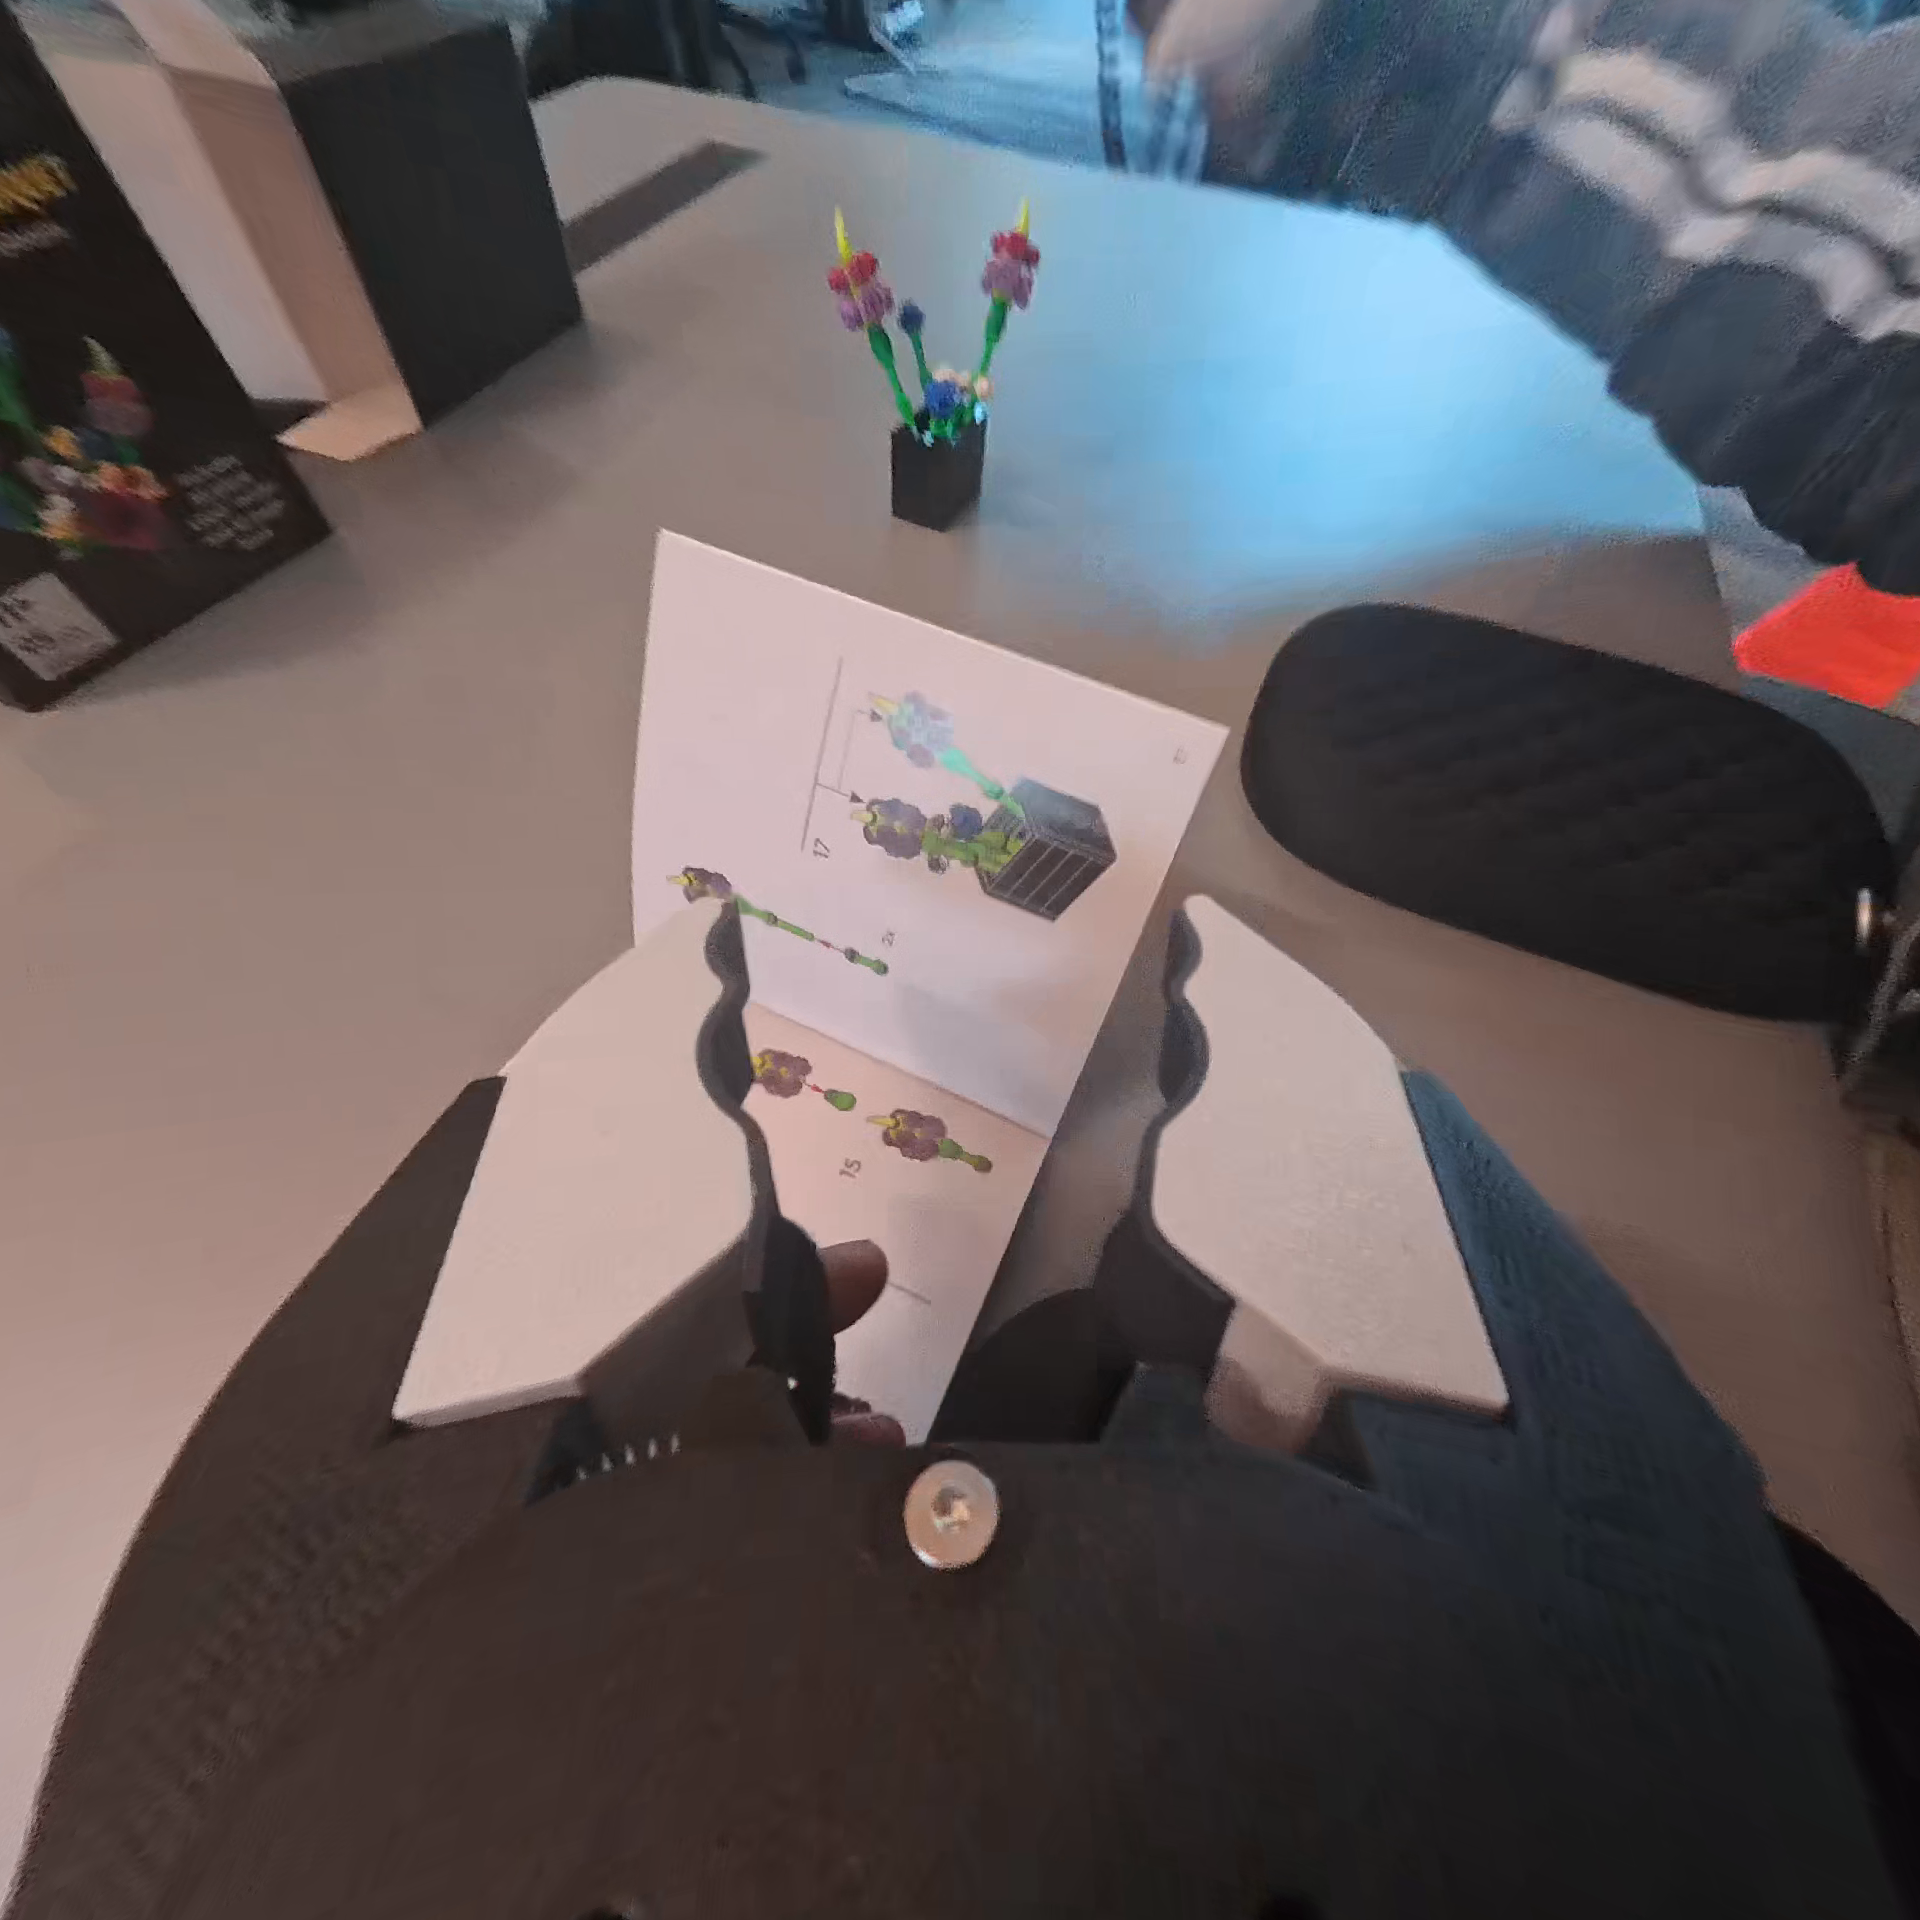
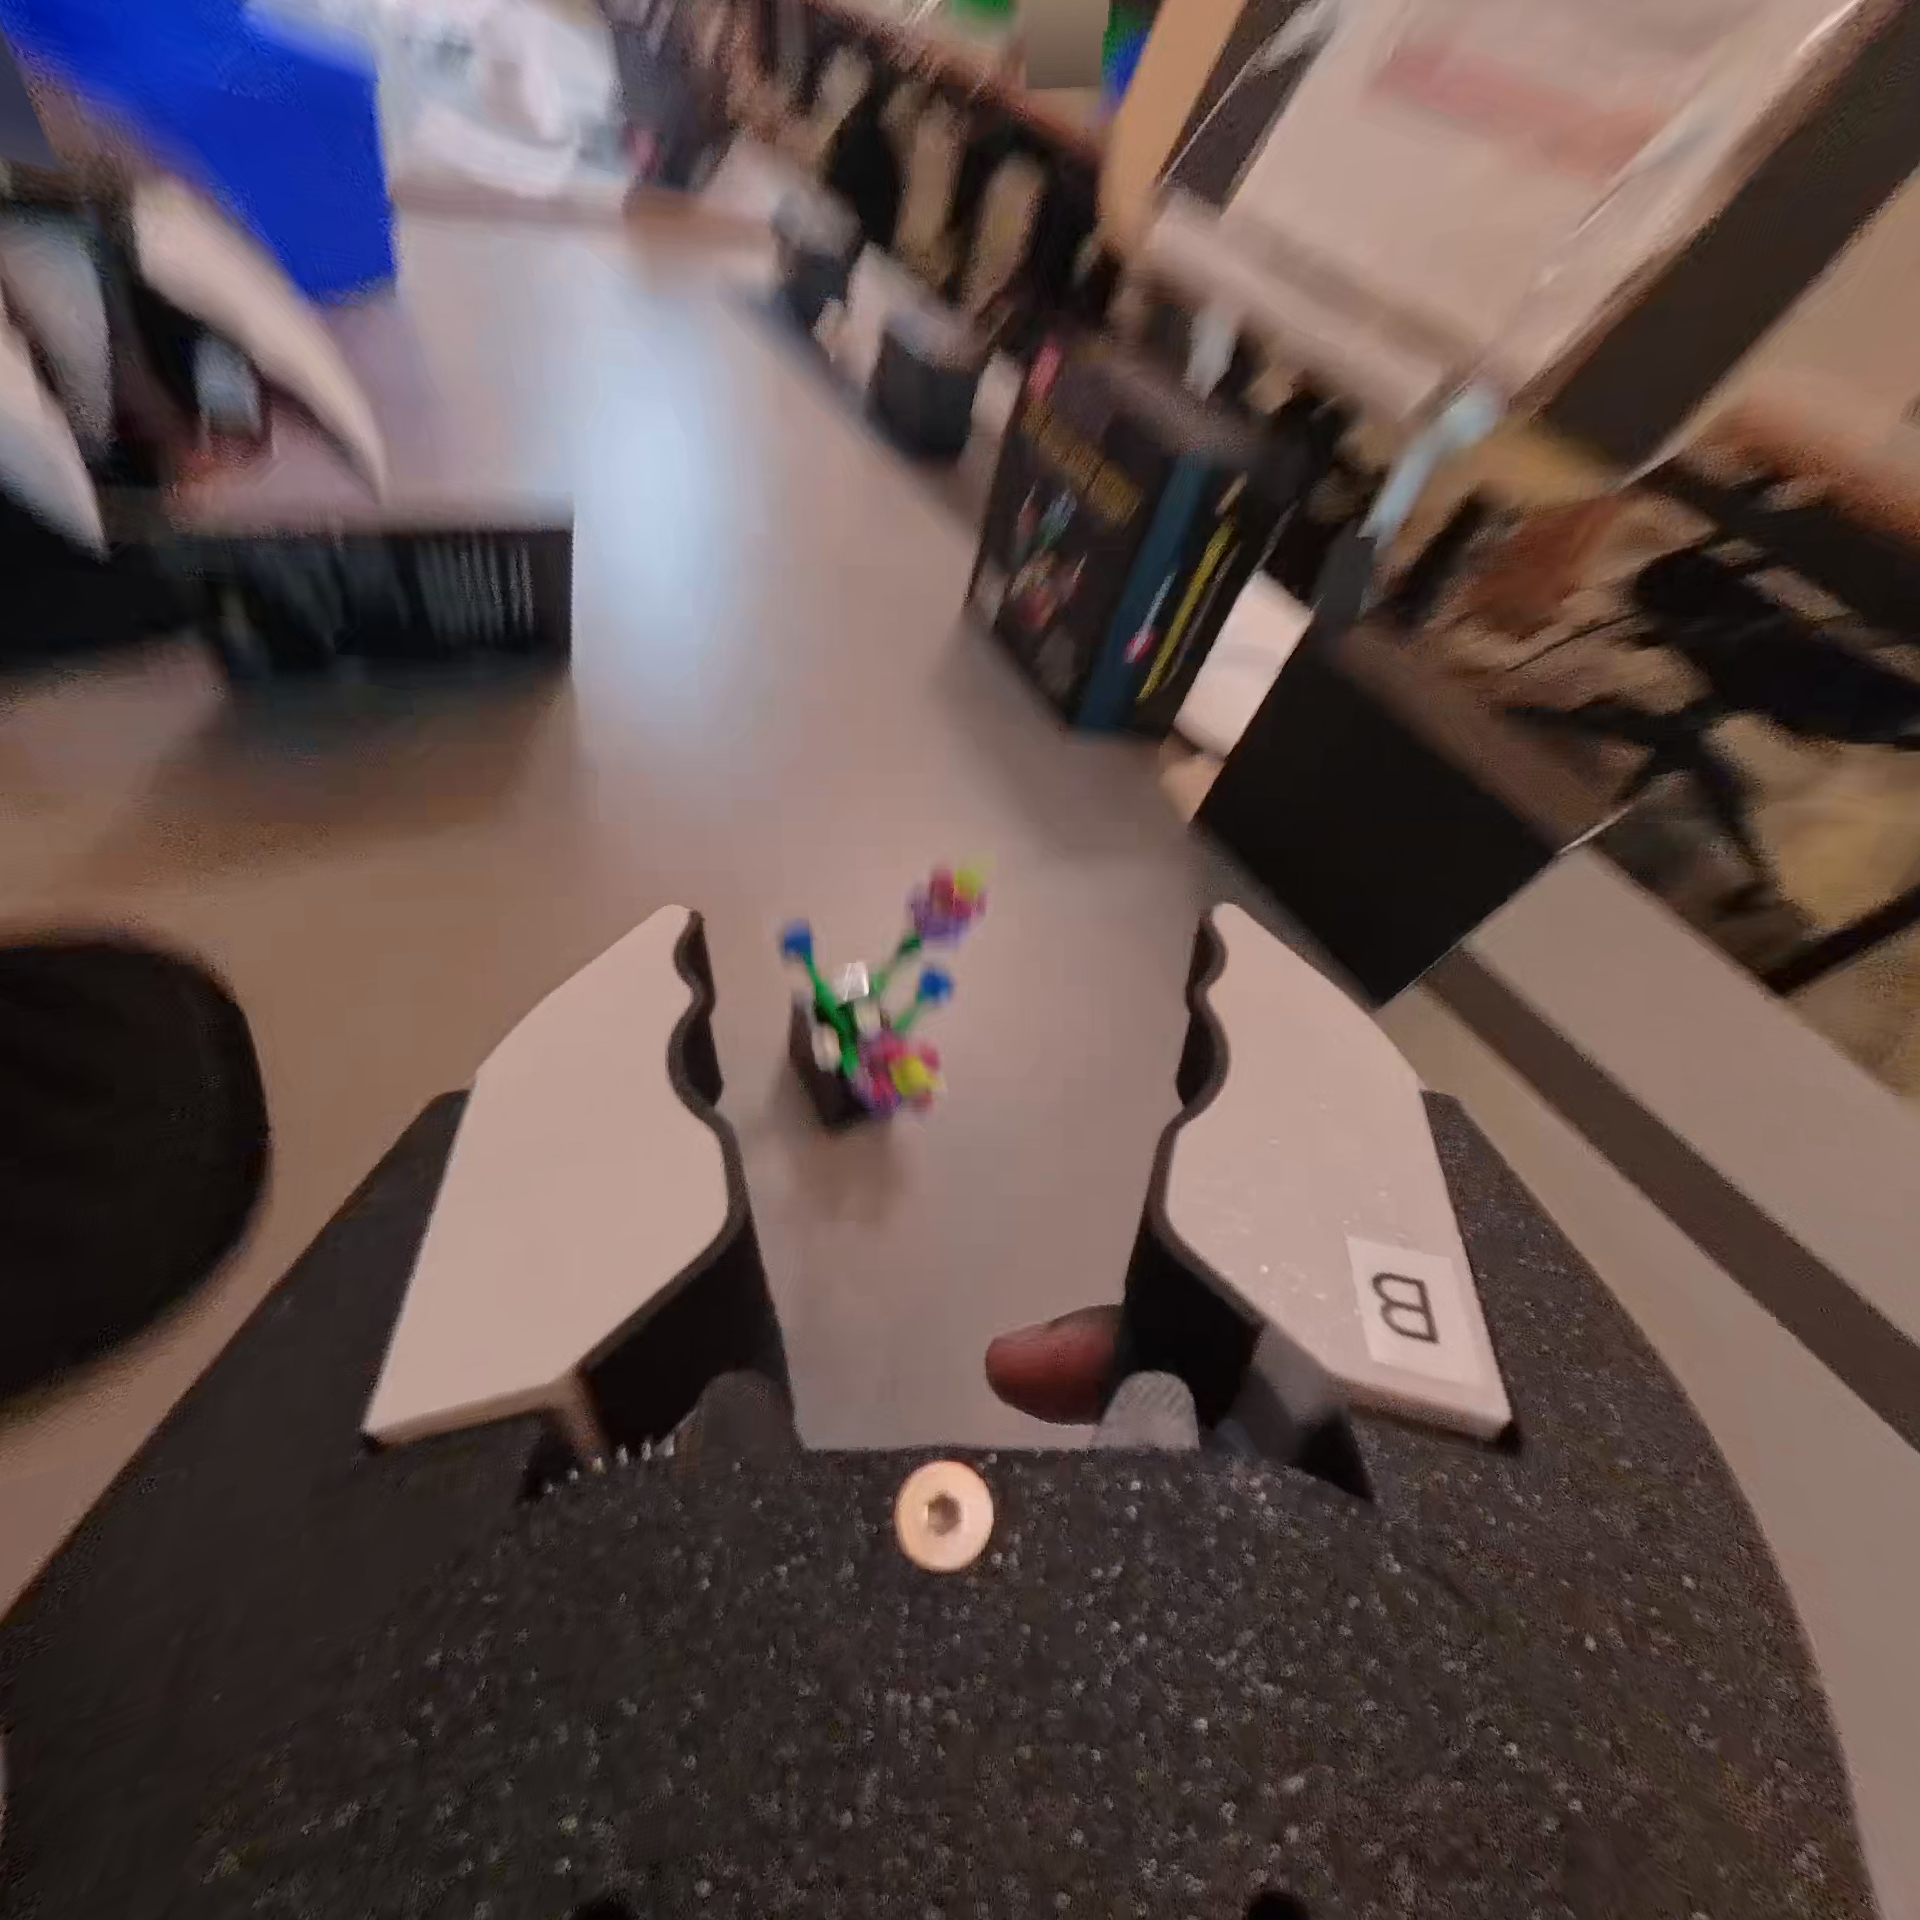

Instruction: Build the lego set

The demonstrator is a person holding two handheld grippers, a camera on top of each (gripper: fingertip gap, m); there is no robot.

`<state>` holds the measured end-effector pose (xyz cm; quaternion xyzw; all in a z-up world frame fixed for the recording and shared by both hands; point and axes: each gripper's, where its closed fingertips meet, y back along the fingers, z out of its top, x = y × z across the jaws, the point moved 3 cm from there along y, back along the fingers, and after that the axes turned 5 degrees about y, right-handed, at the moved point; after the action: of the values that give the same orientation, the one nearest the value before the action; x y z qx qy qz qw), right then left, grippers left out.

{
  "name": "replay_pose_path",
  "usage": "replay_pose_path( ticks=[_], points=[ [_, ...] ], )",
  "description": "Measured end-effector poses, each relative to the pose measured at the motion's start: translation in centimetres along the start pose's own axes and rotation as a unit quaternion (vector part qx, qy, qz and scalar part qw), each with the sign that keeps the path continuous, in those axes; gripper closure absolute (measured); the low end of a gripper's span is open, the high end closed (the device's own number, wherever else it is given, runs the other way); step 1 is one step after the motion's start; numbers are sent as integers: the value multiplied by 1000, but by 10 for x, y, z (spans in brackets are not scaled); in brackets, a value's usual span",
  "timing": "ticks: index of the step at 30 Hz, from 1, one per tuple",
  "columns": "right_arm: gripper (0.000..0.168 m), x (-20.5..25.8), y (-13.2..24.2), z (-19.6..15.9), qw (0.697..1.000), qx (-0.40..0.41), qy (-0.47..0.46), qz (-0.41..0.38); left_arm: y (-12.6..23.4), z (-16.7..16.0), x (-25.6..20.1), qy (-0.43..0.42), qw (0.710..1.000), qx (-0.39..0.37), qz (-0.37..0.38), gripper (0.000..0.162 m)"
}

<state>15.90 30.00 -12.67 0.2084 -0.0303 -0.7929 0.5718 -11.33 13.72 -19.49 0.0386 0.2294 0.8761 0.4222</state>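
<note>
Lego flower build [image 1: 932,358] stands upright on the grey table [image 1: 364,831], well past the far edge of the instruction booklet [image 1: 914,821]. It consists of a small black cube pot with green stems, two tall purple-red blooms with yellow tips, and smaller blue flowers low down.

Left gripper [image 1: 956,935]: jaws spread wide, holding nothing. It hangs over the booklet, which lies open with its far page tilted up. A fingertip shows low between the fingers, near the booklet's near edge.

Right gripper [image 2: 951,935]: jaws spread wide too, empty. In the right wrist view the lego flower build [image 2: 873,1008] sits framed between the two fingers but farther out on the table, not touching either. That view is motion-blurred, so fine detail on the flowers is unreadable.

Black lego box [image 1: 114,416] with flower artwork stands at the table's left side in the left wrist view; a second dark box with an open white flap [image 1: 343,229] stands behind it. A black chair armrest [image 1: 1558,810] overlaps the table edge on the right. A person's striped sleeve [image 1: 1714,260] reaches across the upper right, blurred, with an orange patch [image 1: 1829,634] just below it.
</note>
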Motion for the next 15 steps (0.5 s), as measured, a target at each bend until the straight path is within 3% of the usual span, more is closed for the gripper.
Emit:
replay_pose_path(
  ticks=[1, 4, 6, 8, 12, 15],
  points=[
    [89, 7, 5, 24, 998, -37, -31, -31, -3, -4, 1, 0, 1000, 17, -9, 85],
    [118, 57, -19, 63, 974, -86, -210, -21, -12, -12, 6, 20, 998, 56, -22, 85],
    [107, 114, -61, 58, 947, -34, -302, 100, -15, -12, 7, 27, 997, 71, -21, 85],
    [106, 149, -98, 44, 917, 9, -362, 166, -16, -8, 5, 18, 998, 56, -19, 85],
    [124, 161, -142, 40, 835, -7, -503, 222, -15, -6, 4, 9, 999, 30, -17, 89],
    [129, 167, -157, 38, 812, -2, -529, 246, -15, -5, 4, 9, 999, 27, -21, 91]
  ],
)
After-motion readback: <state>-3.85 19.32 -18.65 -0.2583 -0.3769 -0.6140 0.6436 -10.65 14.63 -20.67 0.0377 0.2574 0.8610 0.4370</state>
